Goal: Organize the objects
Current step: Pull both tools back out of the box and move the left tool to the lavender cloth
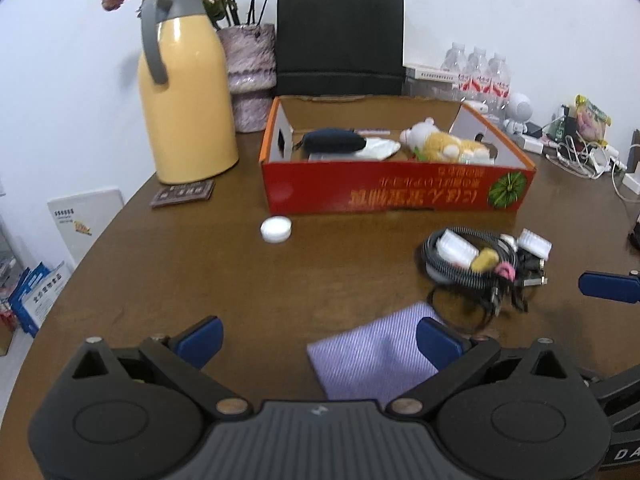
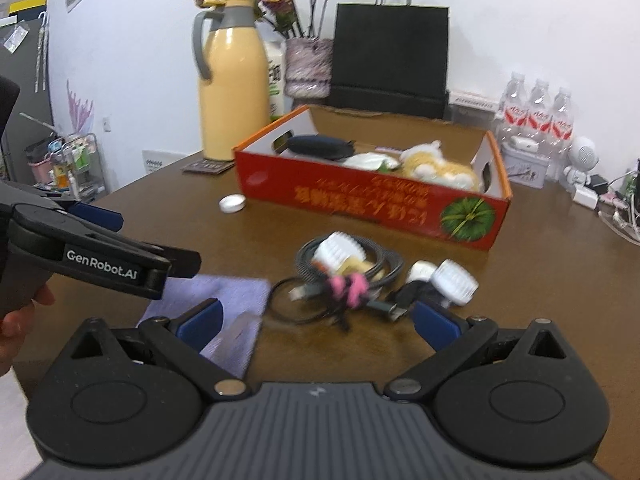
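Jaws, left: on my left gripper (image 1: 318, 340) they stand wide apart and hold nothing, hovering above the near part of the table (image 1: 200, 272).
Jaws, right: my right gripper (image 2: 316, 320) is spread just as wide and empty; its fingertips (image 2: 200, 320) frame the near edge of the cable bundle.
Cloth: a folded lilac cloth (image 1: 372, 354) lies flat on the table, partly under my left gripper's right finger.
Cable bundle: a coil of dark cables (image 2: 344, 264) with white plugs (image 2: 456, 282) and a pink tie (image 2: 350, 286) lies between the cloth and the red box. I think a yellowish piece sits in the coil, but blur keeps me from naming it.
Red box: an open red cardboard box (image 1: 396, 194) stands beyond the bundle, well apart from both grippers; inside I see a dark pouch (image 1: 334, 140), something white and a yellow-and-white plush toy (image 1: 444, 142).
White cap: a small round white cap (image 1: 276, 230) lies just beside the box's near left corner.
Behind the box: a yellow thermos jug (image 1: 184, 100), a vase of dried flowers (image 1: 250, 76) and a black paper bag (image 1: 340, 40).
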